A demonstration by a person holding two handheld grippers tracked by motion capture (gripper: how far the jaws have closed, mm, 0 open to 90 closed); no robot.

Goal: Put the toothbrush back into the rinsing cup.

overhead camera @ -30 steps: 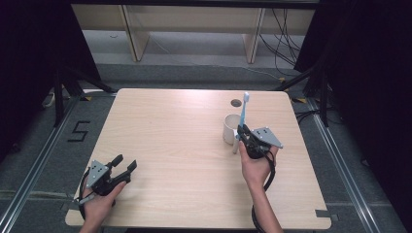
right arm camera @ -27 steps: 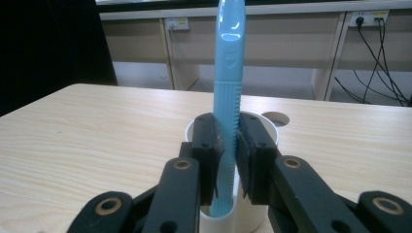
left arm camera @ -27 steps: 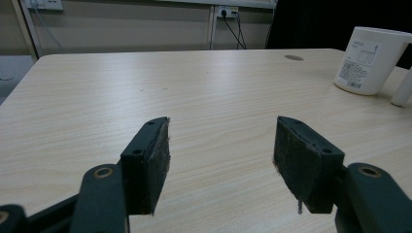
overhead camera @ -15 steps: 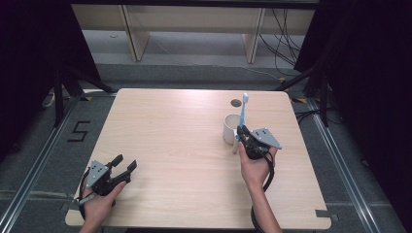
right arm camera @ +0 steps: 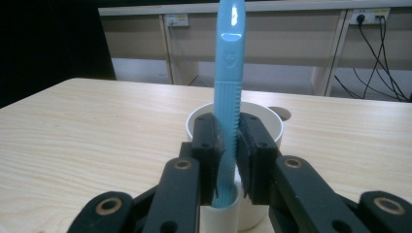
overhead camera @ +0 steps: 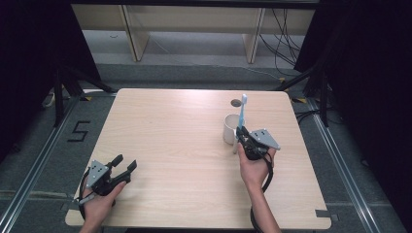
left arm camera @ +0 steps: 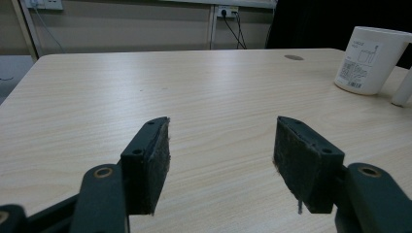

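Note:
A blue toothbrush [overhead camera: 242, 112] stands upright with my right gripper [overhead camera: 239, 132] shut on its ribbed shaft [right arm camera: 228, 73]. Its lower end sits in a short white cylinder [right arm camera: 221, 213] that rests on the table. Just beyond it stands a white cup [overhead camera: 229, 129], whose rim [right arm camera: 265, 112] shows behind the jaws. My left gripper [overhead camera: 124, 163] rests at the front left of the table, open, with nothing between its pads [left arm camera: 153, 160]. In the left gripper view the cup [left arm camera: 371, 58] stands far off to the right.
The light wooden table [overhead camera: 170, 131] has a round cable hole [overhead camera: 236, 103] behind the cup. Shelving and trailing cables stand on the floor beyond the far edge. Dark curtains hang on both sides.

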